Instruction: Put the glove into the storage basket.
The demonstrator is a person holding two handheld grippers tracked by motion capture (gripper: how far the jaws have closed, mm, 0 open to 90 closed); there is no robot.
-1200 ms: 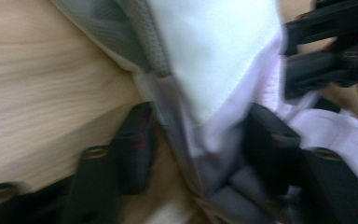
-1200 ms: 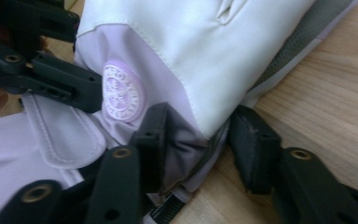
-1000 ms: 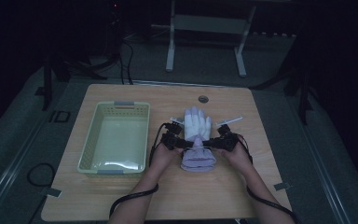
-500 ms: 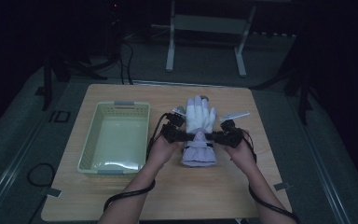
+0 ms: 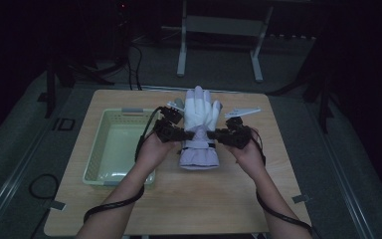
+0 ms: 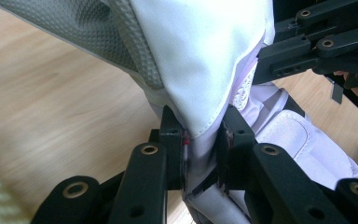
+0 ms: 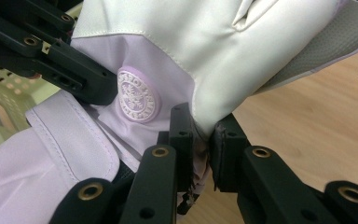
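Observation:
A white and lilac winter glove [image 5: 198, 130] is held up over the middle of the wooden table [image 5: 179, 199], fingers pointing away from me, cuff toward me. My left gripper [image 5: 184, 135] is shut on the glove's left edge at the wrist; its view shows both jaws pinching the fabric [image 6: 200, 154]. At the opposite edge my right gripper [image 5: 213, 136] is shut on the glove [image 7: 168, 51], beside a round lilac badge [image 7: 138, 94]. The two grippers face each other across the wrist.
A pale green plastic basket [image 5: 101, 172] stands on the left part of the table, beside my left hand. A small white piece [image 5: 242, 112] lies at the back right, past the glove. A metal stand [image 5: 219, 25] rises behind the table.
Both grippers have carried the glove away from me, toward the table's far edge, and lifted it. Their grip on the wrist is the same.

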